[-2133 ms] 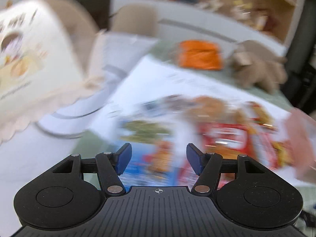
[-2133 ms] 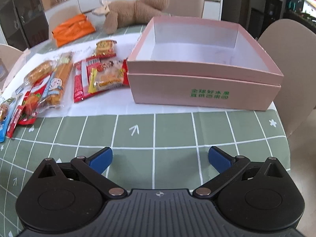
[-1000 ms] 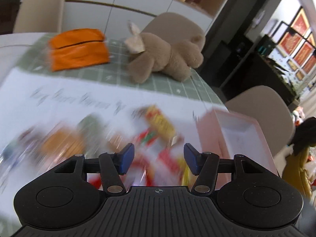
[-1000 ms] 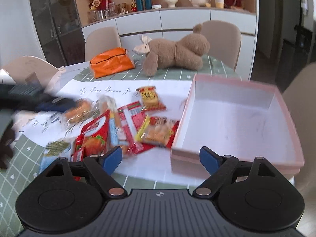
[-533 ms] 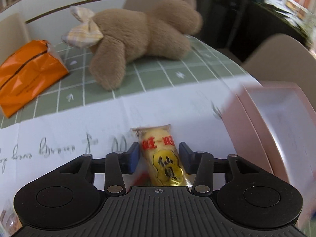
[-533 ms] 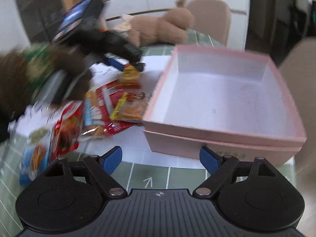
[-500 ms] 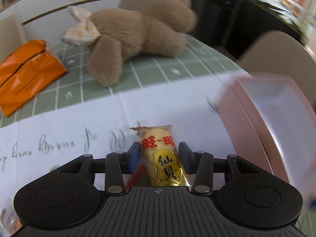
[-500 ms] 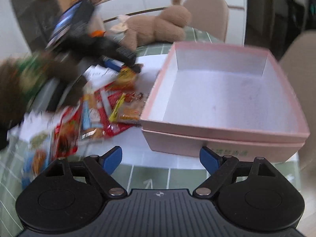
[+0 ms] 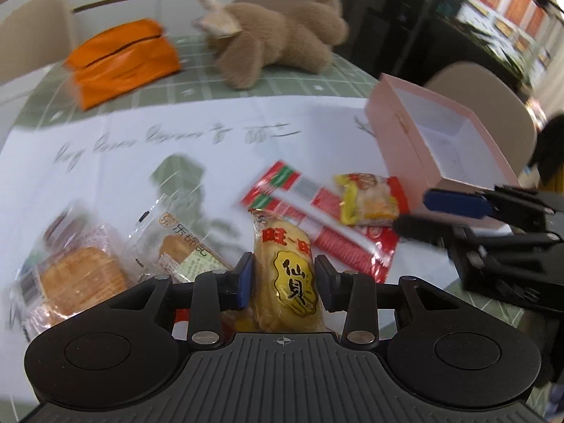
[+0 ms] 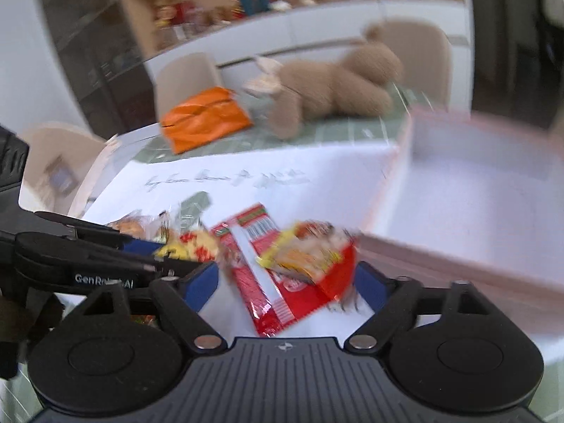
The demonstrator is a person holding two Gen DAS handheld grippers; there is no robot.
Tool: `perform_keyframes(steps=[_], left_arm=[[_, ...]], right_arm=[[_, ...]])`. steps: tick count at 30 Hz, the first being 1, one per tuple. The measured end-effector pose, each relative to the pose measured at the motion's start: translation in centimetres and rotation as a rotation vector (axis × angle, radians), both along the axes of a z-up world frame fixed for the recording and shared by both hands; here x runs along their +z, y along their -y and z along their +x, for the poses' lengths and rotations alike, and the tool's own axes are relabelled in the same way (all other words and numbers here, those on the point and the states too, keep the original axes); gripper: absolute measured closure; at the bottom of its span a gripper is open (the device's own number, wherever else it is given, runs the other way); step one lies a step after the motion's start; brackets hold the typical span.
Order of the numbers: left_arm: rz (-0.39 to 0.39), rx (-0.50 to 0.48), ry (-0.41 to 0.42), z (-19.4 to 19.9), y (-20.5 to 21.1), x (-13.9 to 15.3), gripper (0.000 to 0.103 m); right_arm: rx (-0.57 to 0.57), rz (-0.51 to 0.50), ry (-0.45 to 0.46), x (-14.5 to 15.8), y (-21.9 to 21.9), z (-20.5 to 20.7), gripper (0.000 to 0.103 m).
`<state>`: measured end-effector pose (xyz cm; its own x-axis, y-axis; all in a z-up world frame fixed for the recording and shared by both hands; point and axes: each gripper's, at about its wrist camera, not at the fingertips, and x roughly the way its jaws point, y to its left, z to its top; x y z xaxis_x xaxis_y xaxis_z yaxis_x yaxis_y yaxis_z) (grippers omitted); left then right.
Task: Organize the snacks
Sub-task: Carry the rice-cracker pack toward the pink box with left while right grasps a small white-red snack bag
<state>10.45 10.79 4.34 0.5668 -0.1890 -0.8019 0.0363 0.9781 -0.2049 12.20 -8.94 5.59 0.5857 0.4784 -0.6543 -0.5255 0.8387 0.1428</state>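
Observation:
A yellow rice-cracker packet (image 9: 285, 275) stands upright between the pads of my left gripper (image 9: 283, 282). Its jaws are closing and press on the packet's sides, holding it above the white paper (image 9: 176, 162). My right gripper (image 10: 287, 285) has its jaws closing around a red packet (image 10: 261, 282) with a yellow-orange snack pack (image 10: 306, 250) lying on top. The blur hides any contact, and a gap shows at the left pad. In the left wrist view the right gripper (image 9: 410, 213) reaches the snack pack (image 9: 366, 201) from the right. The open pink box (image 9: 405, 141) stands just beyond.
A brown teddy bear (image 9: 282, 38) and an orange bag (image 9: 120, 60) lie at the table's far side. Bread packets (image 9: 77, 282) and a clear cake packet (image 9: 179, 246) sit left on the paper. Beige chairs ring the green checked table.
The left gripper's jaws narrowed onto the yellow packet and lifted it away from the bear. The right gripper swung left from the pink box to the red packets, jaws narrowing.

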Motion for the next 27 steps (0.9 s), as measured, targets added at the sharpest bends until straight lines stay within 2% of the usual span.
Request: perform_keyframes(steps=[1, 4, 6, 8, 10, 12, 15, 18, 20, 22, 24, 26, 27], left_arm=[[-0.019, 0.033, -0.003, -0.5, -0.5, -0.1, 0.061], [-0.079, 0.1, -0.017, -1.8, -1.4, -0.6, 0.061], [-0.09, 0.109, -0.029, -2.3, -1.3, -0.9, 0.061], [-0.088, 0.111, -0.029, -3.0, -1.1, -0.8, 0.061], [-0.102, 0.124, -0.02, -3.8, -1.2, -0.8, 0.06], [-0.124, 0.148, -0.007, -4.5, -1.5, -0.8, 0.061], [-0.145, 0.175, 0.0, -5.2, -1.7, -0.8, 0.062], [-0.141, 0.157, -0.01, -5.7, -0.9, -0.8, 0.062], [-0.141, 0.127, -0.023, -5.9, 0.0, -0.8, 0.062], [-0.134, 0.089, -0.034, -6.3, 1.3, -0.8, 0.061], [-0.134, 0.052, -0.041, -6.7, 2.7, -1.0, 0.06], [-0.138, 0.017, -0.051, -7.2, 4.0, -1.2, 0.06], [-0.139, 0.001, -0.056, -7.4, 4.6, -1.3, 0.06]], right_arm=[[0.023, -0.053, 0.034, 0.2, -0.9, 0.0, 0.062], [0.041, -0.22, 0.157, 0.2, -4.5, 1.2, 0.068], [0.036, -0.308, 0.197, -0.7, -6.7, 3.3, 0.076], [0.026, -0.362, 0.204, -2.1, -8.2, 5.4, 0.078], [0.035, -0.355, 0.152, -3.0, -8.5, 6.5, 0.081], [0.042, -0.317, 0.091, -3.4, -7.9, 5.9, 0.082], [0.043, -0.264, 0.052, -3.1, -6.0, 3.1, 0.082], [0.051, -0.186, -0.01, -2.8, -2.8, -0.9, 0.082], [0.063, -0.184, -0.008, -2.8, -0.6, -3.7, 0.082], [0.069, -0.23, 0.041, -2.9, 1.5, -6.2, 0.081], [0.051, -0.279, 0.061, -2.9, 3.4, -8.0, 0.074], [0.009, -0.3, 0.069, -2.8, 5.4, -9.1, 0.042], [-0.025, -0.299, 0.079, -2.6, 6.4, -9.4, 0.036]])
